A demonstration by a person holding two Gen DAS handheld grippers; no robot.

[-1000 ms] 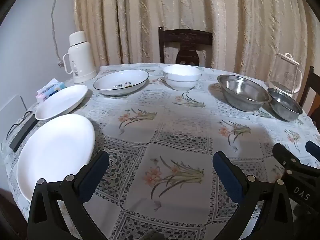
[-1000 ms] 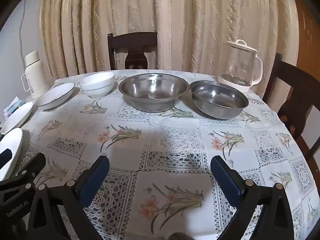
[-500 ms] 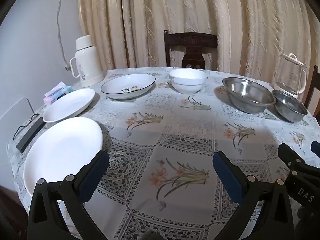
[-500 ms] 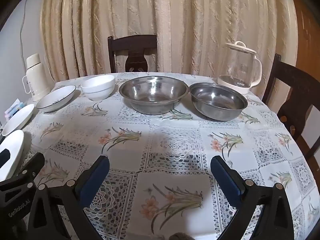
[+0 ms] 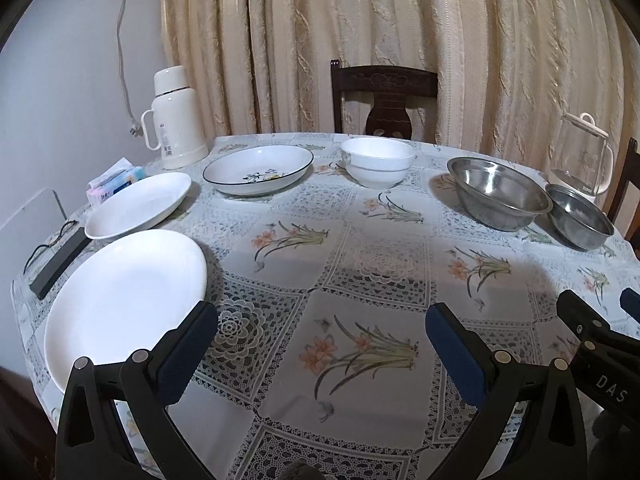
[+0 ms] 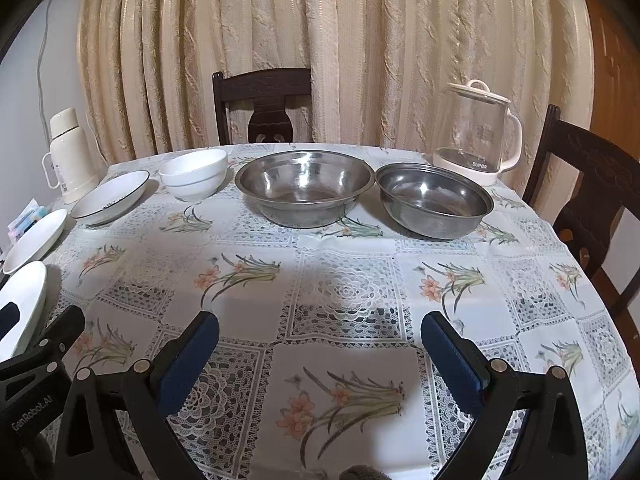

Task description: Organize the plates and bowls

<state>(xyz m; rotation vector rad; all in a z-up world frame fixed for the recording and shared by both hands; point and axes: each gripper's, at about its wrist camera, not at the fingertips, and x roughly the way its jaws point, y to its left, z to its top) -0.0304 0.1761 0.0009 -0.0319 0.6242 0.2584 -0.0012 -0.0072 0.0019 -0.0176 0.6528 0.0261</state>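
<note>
on the table (image 5: 360, 264), going left to right, a dark flat bar (image 5: 60, 258) lies at the left edge, with a tissue pack (image 5: 116, 184) and a white flask (image 5: 176, 120) behind it. then come the large white plate (image 5: 120, 300), the oval white plate (image 5: 140, 204), the dark-rimmed dish (image 5: 258, 170), the stacked white bowls (image 6: 194, 174), the bigger steel bowl (image 6: 304, 188) and the smaller steel bowl (image 6: 434, 204), which sit just beside each other, and a glass kettle (image 6: 478, 132). chairs stand behind and to the right. the left claw (image 5: 320, 344) and right claw (image 6: 320, 344) both gape wide, empty, over the bare near cloth; the left one's finger overlaps the large plate's near edge.
</note>
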